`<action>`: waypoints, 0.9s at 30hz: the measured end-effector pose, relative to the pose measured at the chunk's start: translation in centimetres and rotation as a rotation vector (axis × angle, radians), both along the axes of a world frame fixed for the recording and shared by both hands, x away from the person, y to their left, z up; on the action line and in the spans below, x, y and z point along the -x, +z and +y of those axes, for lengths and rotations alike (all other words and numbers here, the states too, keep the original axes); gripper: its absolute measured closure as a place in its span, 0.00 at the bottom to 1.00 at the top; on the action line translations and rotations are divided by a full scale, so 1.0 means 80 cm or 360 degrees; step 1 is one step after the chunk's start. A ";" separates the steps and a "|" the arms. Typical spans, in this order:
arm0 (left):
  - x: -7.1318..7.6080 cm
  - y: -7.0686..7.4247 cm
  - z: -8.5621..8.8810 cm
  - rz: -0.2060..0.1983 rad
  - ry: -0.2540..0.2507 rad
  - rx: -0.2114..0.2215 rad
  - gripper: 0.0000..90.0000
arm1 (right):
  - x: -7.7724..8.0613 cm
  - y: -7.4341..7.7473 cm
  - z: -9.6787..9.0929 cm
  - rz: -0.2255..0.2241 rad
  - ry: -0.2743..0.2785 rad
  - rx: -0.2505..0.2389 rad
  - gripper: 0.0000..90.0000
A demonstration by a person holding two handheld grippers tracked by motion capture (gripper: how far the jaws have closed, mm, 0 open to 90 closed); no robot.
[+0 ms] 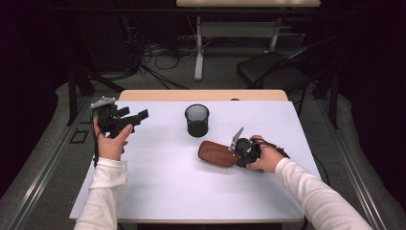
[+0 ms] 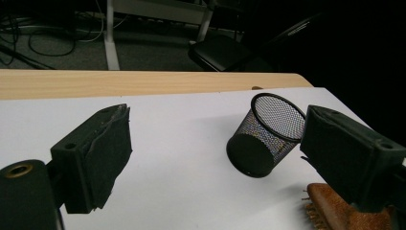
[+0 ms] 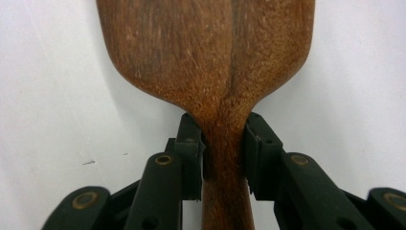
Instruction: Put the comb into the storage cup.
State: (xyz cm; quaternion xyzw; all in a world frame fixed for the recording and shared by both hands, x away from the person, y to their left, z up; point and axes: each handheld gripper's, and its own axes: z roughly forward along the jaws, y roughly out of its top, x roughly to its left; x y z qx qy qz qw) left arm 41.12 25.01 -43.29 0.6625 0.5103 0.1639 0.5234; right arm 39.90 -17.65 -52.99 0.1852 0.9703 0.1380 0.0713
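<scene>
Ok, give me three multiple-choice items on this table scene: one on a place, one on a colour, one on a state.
1. Where does the mesh cup stand relative to the wooden hairbrush?
A. Farther from the person
B. Nearer the person
C. On top of it

2. What colour is the mesh cup?
A. White
B. Black
C. Red

3. How does the right gripper stand?
A. Wide open above the cup
B. Jaws closed on the hairbrush handle
C. Lying loose on the table

Answers: 1 A, in the high view the cup sits beyond the brush. 2 B, its mesh is black in the left gripper view. 3 B, the right gripper view shows both pads against the brush's neck.
</scene>
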 end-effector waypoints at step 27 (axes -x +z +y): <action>-0.001 -0.002 0.001 0.0014 0.0000 -0.0008 0.11 | 0.011 0.008 0.002 -0.0039 -0.0046 -0.0078 0.81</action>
